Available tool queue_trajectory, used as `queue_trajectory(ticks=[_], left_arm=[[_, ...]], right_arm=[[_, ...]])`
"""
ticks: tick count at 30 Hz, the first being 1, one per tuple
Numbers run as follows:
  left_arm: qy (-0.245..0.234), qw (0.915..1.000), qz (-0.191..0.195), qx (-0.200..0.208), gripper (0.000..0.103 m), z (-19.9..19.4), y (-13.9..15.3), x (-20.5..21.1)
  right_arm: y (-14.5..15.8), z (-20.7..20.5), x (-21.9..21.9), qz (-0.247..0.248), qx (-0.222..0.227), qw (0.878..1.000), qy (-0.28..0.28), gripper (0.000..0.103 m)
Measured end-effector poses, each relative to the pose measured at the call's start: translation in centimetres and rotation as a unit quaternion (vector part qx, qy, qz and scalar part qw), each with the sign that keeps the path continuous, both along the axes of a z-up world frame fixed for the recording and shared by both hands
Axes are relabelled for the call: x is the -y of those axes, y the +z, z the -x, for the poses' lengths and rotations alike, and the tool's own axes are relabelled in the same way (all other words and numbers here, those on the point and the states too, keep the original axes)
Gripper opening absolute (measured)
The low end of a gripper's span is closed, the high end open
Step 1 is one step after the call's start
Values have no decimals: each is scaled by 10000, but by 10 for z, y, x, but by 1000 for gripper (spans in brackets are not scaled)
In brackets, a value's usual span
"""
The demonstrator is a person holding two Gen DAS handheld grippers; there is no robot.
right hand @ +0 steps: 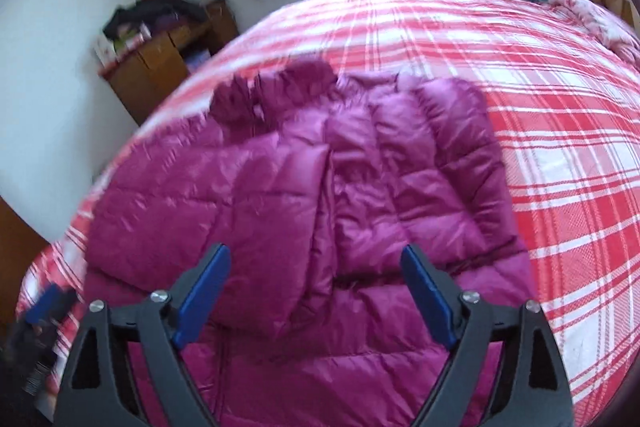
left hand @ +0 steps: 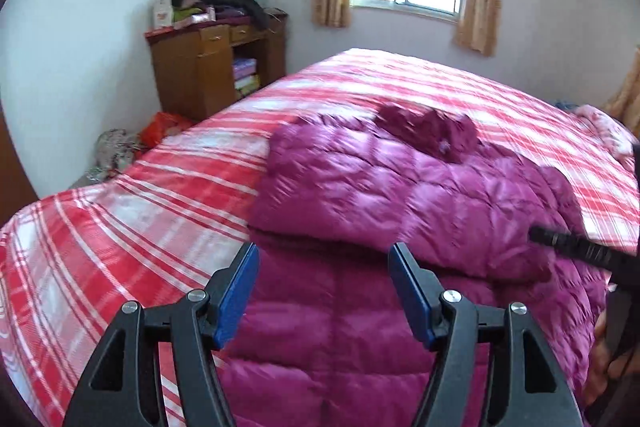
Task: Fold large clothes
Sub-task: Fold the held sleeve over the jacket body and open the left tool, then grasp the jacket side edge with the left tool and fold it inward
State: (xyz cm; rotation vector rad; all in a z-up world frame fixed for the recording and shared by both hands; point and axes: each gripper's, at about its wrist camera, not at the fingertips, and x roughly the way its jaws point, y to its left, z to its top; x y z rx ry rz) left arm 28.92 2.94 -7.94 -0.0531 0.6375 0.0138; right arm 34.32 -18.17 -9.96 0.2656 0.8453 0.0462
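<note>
Both grippers, left gripper point(left hand: 322, 291) and right gripper point(right hand: 316, 293), gape over the jacket's point(right hand: 280, 187) near edge.

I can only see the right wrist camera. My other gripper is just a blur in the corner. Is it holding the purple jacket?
Observer: No. In the left wrist view the left gripper has its jaws wide open over the magenta puffer jacket, holding nothing.
Operator: What's down beside the wooden cabinet? The bed hides that for me.
Observer: A red bag sits low beside it.
</note>
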Motion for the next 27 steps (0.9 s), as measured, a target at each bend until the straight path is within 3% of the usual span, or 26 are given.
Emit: queue_trajectory(ticks=[1,2,3,8,13,16,20,27], left_arm=[[62,10000,6,0,67,-5,3,-5],[102,9999,20,-17,67,-10,5,-9],[140,9999,39,-32,67,-16,8,-12],[334,9993,193,3,67,-49,19,-22],[503,9987,3,-119,67,-84,7,-13],[540,9978,-169,-334,67,-103,-11,-4],[705,9953,-356,-565,67,-116,-35,-3],[719,9932,56,-915,69,-125,-64,-13]], right_arm=[[-6,-5,-5,-33,-107,9999,109,74],[-11,-9,-7,-69,-228,9995,220,41],[-13,-13,-11,-109,-316,9989,337,30],[18,-5,-13,519,222,9973,468,25],[11,-12,-3,874,29,9946,566,25],[-5,-20,4,688,-234,9954,623,25],[-16,-25,10,566,-227,9962,622,27],[-26,-17,9,750,-51,9949,671,27]])
